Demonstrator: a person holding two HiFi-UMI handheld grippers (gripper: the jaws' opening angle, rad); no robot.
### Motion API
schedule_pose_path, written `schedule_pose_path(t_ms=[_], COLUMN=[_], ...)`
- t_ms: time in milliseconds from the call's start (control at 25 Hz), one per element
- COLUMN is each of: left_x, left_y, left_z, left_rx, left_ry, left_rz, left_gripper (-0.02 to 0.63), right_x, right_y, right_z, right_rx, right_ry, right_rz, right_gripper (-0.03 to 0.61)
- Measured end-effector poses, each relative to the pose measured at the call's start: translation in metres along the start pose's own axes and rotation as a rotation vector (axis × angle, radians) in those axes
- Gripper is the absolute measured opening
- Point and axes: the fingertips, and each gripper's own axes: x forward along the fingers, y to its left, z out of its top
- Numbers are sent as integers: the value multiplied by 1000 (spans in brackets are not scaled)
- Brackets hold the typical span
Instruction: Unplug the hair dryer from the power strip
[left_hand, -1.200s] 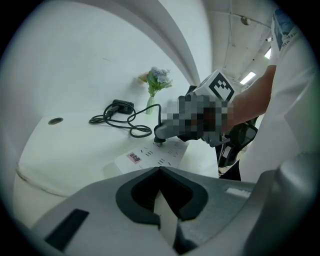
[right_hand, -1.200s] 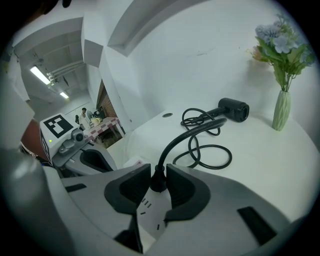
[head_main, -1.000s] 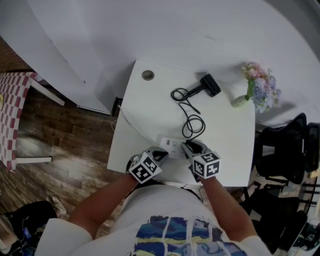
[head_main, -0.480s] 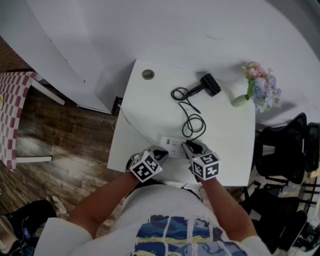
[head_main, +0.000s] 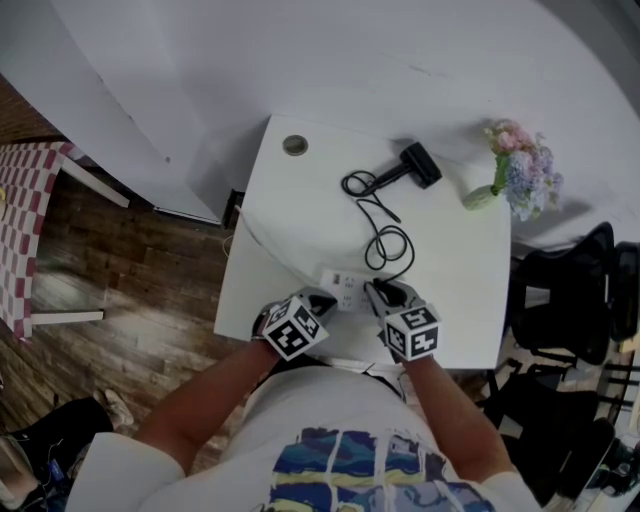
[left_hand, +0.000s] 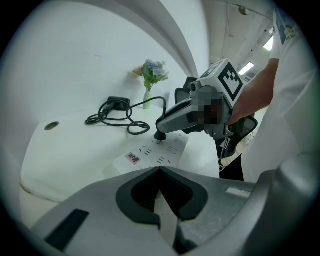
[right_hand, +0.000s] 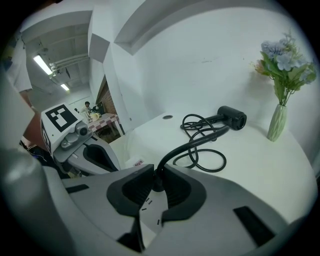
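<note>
A white power strip (head_main: 345, 290) lies near the front edge of the white table (head_main: 290, 210). Its black plug (right_hand: 157, 184) stands in a socket, and the cord (head_main: 385, 245) coils back to the black hair dryer (head_main: 420, 167) at the far side. My right gripper (head_main: 378, 292) points down at the strip. Its jaws are closing with the plug between them, and the pads touch the plug's sides. My left gripper (head_main: 322, 300) is at the strip's left end, shut on that end (left_hand: 155, 152). In the left gripper view, the right gripper (left_hand: 159, 135) sits over the plug.
A small vase of flowers (head_main: 515, 180) stands at the table's far right corner. A round grommet (head_main: 295, 146) is set in the far left corner. A black chair (head_main: 570, 300) is right of the table, and a checked table (head_main: 25, 220) is far left.
</note>
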Motion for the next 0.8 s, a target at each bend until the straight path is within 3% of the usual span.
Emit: schedule_pose_path(t_ms=[480,800], left_x=[-2,2], left_y=[0,-1], left_z=[1,0], left_rx=[22,21], left_ry=[44,67], left_rz=[12,8], left_gripper=[2,2], right_x=[-4,-16], right_y=[3,-3], right_z=[2,41], right_rx=[-20,-79], right_ry=[2,-84], right_rz=[-1,9], right_gripper=[49,51])
